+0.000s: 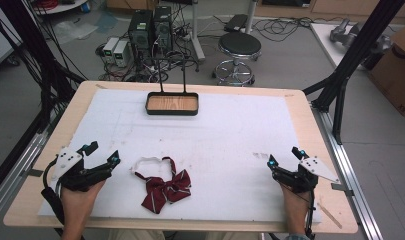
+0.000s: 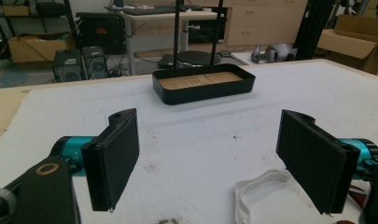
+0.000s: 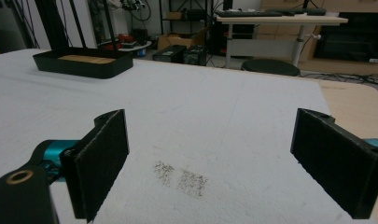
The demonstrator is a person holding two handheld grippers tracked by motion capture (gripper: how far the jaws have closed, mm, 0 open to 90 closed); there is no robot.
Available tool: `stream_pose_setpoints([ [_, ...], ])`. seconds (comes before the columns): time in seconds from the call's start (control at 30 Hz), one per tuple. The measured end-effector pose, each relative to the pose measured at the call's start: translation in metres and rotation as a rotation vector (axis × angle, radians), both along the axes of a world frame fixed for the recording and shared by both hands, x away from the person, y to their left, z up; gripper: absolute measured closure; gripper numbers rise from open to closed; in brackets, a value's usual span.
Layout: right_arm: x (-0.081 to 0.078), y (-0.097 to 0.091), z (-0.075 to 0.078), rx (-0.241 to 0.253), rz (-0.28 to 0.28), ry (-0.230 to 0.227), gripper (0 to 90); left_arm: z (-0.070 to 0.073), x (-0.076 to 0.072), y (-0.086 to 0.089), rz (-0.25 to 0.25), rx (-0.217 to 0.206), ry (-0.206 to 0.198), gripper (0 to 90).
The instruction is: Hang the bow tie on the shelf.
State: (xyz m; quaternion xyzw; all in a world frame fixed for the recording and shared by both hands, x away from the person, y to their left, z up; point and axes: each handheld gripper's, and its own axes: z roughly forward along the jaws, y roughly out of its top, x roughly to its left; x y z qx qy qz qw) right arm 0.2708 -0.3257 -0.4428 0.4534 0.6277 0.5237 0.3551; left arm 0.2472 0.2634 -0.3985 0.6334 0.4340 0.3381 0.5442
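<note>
Maroon striped bow tie (image 1: 167, 187), white strap looped, lies flat.

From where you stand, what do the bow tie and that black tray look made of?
The bow tie looks like woven fabric: dark red with pale stripes, soft folds, faint sheen. Its white neck band may be cloth or plastic; hard to tell. The tray has smooth matte black walls, probably plastic or painted metal, with a wood-grain floor, maybe veneer or print.

No text, label, brand, number or sign can be read in any of the three views; the cardboard boxes and computer towers in the background are too small and blurred to show lettering.
</note>
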Motion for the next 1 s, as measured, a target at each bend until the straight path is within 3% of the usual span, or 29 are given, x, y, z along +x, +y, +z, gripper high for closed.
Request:
stream_pose_setpoints([
  [1.0, 0.001, 0.0, 0.0, 0.005, 0.002, -0.003, 10.3, 0.0, -0.001, -0.02, -0.09, 0.018, 0.003, 22.2],
])
